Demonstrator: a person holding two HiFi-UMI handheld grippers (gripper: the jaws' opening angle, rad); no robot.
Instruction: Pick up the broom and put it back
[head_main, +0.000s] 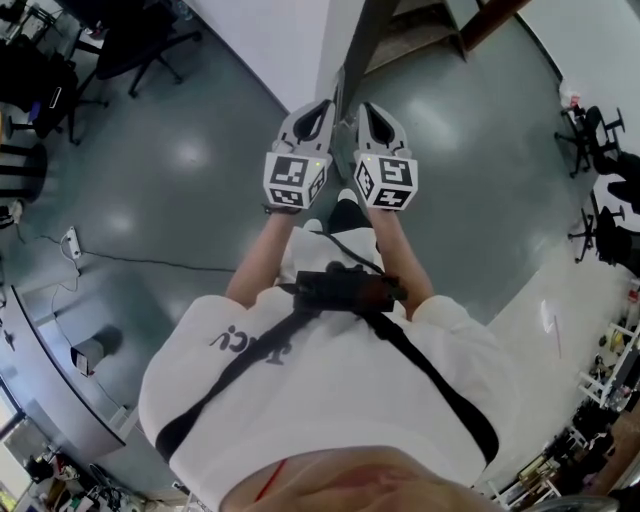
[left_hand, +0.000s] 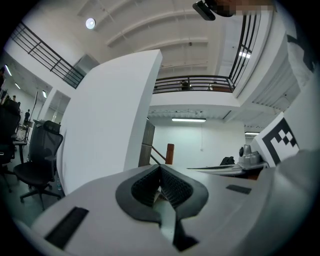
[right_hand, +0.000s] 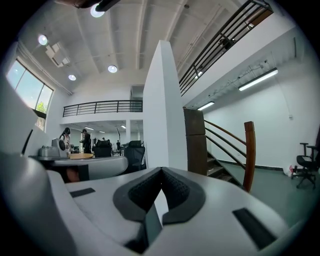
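Left gripper (head_main: 318, 110): my fingers pressed together, nothing between them. Right gripper (head_main: 370, 112): likewise closed and empty. Both held side by side over the grey floor (head_main: 200, 160), facing a white pillar (right_hand: 162, 110) beside the staircase (right_hand: 220, 150). Broom: visible in none of my views.

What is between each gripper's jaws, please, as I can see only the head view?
Observer: Nothing in the left gripper: its own view shows the jaws shut and empty.
Operator: And the other one?
Observer: The right gripper is shut too, with nothing in it.
Operator: Is a broom ahead?
Observer: None shows in any view; the right gripper view shows people standing far off at left.
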